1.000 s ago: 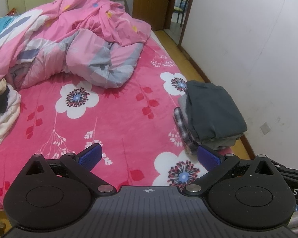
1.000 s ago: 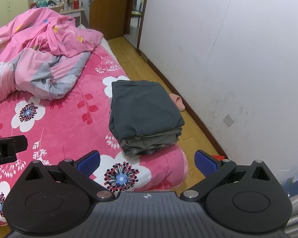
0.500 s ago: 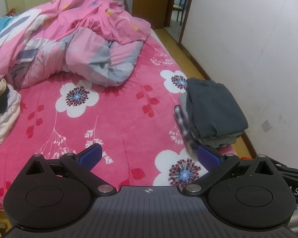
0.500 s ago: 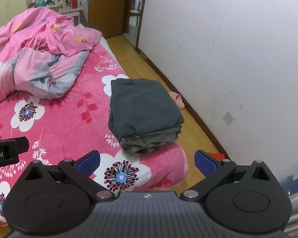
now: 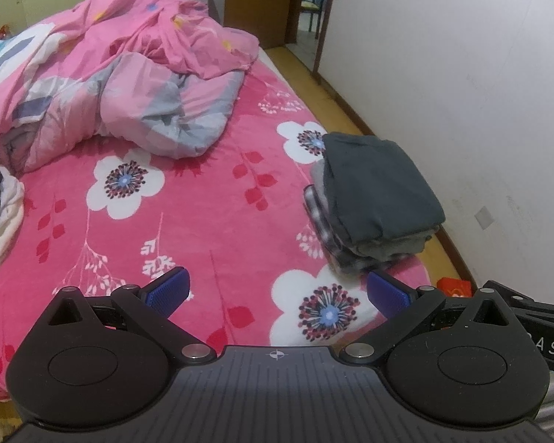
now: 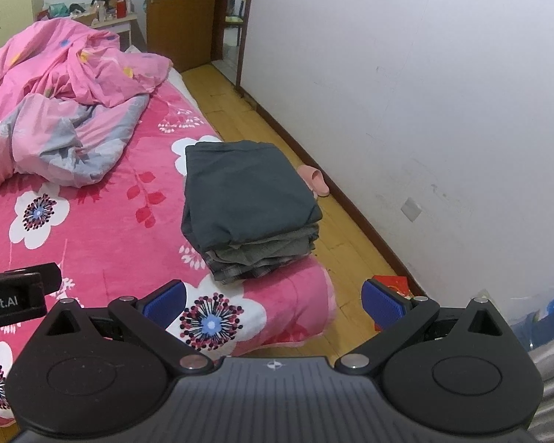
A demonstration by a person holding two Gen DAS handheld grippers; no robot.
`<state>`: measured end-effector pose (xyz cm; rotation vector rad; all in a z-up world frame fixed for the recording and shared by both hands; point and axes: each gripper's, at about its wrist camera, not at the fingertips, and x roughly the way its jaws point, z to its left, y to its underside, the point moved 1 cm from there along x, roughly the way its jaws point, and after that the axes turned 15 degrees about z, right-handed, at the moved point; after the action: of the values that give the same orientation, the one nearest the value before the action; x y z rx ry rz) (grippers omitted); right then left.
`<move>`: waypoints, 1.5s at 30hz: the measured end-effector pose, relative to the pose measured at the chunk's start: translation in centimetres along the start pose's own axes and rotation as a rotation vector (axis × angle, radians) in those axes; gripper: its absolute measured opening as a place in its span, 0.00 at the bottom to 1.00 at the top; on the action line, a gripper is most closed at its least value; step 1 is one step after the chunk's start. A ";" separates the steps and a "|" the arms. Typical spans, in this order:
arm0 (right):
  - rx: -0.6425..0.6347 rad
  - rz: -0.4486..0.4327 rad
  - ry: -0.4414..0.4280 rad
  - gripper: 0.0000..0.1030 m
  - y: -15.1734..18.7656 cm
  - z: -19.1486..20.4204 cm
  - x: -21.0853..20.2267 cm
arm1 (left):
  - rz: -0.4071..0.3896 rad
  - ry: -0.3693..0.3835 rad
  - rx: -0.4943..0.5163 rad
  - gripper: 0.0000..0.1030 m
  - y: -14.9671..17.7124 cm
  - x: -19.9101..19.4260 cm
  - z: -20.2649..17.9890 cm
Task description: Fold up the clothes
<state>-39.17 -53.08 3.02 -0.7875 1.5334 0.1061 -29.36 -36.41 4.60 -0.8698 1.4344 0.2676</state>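
A stack of folded clothes (image 5: 376, 192), dark grey on top with a plaid piece at the bottom, sits at the bed's near right corner; it also shows in the right wrist view (image 6: 247, 199). A crumpled pile of light clothes (image 5: 0, 214) lies at the bed's left edge. My left gripper (image 5: 277, 291) is open and empty above the pink sheet, short of the stack. My right gripper (image 6: 275, 299) is open and empty over the bed corner, in front of the stack.
The bed has a pink flowered sheet (image 5: 188, 229) with a bunched pink and grey quilt (image 5: 129, 85) at the back. A white wall (image 6: 424, 110) runs along the right, with a strip of wooden floor (image 6: 351, 254) and a pink slipper (image 6: 315, 181) beside the bed.
Both grippers have drawn back slightly and tilted up; the stack sits a little farther off. Both stay open and empty.
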 end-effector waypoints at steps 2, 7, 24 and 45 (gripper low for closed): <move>0.004 0.001 0.005 1.00 0.1 -0.3 -0.1 | 0.001 0.003 0.006 1.00 0.1 0.0 -0.3; 0.014 0.002 0.014 1.00 0.5 -1.0 -0.2 | -0.001 0.010 0.021 1.00 0.2 0.0 -1.2; 0.075 0.008 0.049 1.00 1.3 -4.8 -0.1 | 0.002 0.035 0.077 1.00 0.5 0.4 -4.9; 0.089 0.013 0.037 1.00 1.4 -6.4 0.4 | 0.007 0.018 0.072 1.00 0.5 0.7 -6.0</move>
<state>-45.28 -55.53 3.07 -0.7123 1.5674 0.0329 -34.03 -40.22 4.39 -0.8108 1.4548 0.2131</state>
